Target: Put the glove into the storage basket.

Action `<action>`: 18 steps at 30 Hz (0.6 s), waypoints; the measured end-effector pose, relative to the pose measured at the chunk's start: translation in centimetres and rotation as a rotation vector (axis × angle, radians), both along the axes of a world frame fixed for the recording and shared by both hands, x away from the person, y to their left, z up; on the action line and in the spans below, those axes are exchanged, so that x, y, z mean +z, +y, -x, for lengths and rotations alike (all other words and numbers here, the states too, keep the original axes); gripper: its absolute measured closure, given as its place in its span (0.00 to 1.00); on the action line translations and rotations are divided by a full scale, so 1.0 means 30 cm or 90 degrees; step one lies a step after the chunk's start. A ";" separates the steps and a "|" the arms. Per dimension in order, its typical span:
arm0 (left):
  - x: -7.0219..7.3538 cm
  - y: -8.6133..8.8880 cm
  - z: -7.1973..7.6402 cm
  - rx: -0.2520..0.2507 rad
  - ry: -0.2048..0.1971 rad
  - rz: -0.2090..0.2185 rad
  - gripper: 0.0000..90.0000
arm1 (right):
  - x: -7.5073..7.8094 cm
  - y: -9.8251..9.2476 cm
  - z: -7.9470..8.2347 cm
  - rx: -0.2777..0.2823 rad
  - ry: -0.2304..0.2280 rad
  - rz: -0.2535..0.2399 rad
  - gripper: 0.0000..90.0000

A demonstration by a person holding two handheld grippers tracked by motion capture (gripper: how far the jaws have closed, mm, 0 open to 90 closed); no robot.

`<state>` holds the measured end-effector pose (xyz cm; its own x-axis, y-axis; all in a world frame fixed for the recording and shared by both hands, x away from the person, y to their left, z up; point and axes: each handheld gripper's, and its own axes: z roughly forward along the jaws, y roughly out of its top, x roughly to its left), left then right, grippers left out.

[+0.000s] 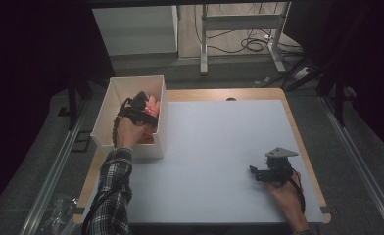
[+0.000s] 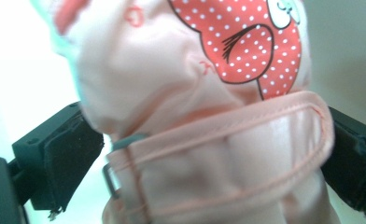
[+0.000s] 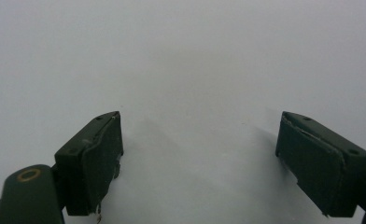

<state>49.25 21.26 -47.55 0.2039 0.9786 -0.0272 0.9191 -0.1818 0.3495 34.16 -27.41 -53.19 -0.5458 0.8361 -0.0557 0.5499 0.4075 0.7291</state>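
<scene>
A pale pink fabric item [image 1: 154,105] with a red white-dotted print [image 2: 246,42] and a pink strap [image 2: 228,135] lies inside the white box [image 1: 161,128] at the table's left. My left gripper [image 1: 143,104] reaches down into that box. Its black pads [image 2: 71,158] stand wide on either side of the fabric, which fills the gap between them without being pinched. My right gripper [image 1: 253,171] rests low over the white mat [image 1: 214,137] near the front right corner. Its jaws [image 3: 200,158] are open with nothing between them.
The box sits at the mat's left edge, with the table's wooden rim [image 1: 302,142] showing around the mat. Beyond the far edge stand white desk legs [image 1: 204,44] and floor cables [image 1: 251,45]. Crumpled clear plastic [image 1: 58,215] lies on the floor at the front left.
</scene>
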 end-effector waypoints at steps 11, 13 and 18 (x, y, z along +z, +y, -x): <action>0.051 0.011 0.058 -0.028 -0.063 0.024 0.03 | 0.000 0.000 0.000 0.000 0.000 0.000 0.17; 0.059 0.011 0.069 -0.031 -0.071 0.026 0.03 | 0.000 0.000 0.000 0.000 0.000 0.000 0.17; 0.074 0.017 0.089 -0.041 -0.092 0.021 0.03 | 0.000 0.000 0.000 0.000 0.000 0.000 0.17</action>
